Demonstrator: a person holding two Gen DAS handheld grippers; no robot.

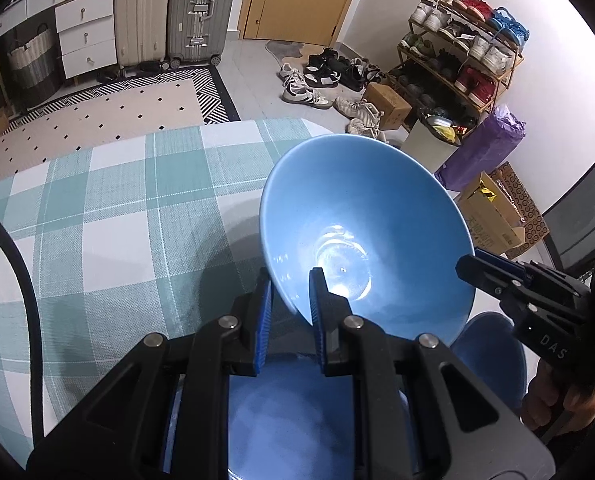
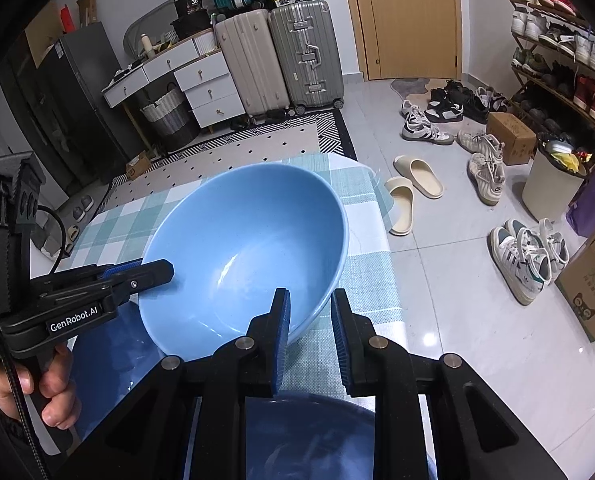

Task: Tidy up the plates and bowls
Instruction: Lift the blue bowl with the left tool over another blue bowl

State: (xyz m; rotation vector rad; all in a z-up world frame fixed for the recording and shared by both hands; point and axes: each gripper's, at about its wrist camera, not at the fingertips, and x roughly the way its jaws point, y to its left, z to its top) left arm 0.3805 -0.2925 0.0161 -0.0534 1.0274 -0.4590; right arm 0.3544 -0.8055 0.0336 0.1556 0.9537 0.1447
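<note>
dark blue bowl [image 1: 289, 412] directly below left gripper [image 1: 290, 312] fingers. those fingers clamp near rim of light blue bowl [image 1: 361, 232]; right gripper [image 2: 310, 330] pinches opposite rim, sharing weight. bowl tilted above checked counter [image 1: 97, 208], likely for nesting.

A lived-in home entryway: wooden door [image 2: 407, 20] at top centre, loaded shoe rack [image 2: 561, 64] at right, 2 suitcases [image 2: 281, 56] and white drawers [image 2: 209, 88] upper left, patterned rug [image 2: 257, 144].

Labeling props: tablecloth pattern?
Teal-and-white plaid tablecloth, clearest in the left wrist view.
</note>
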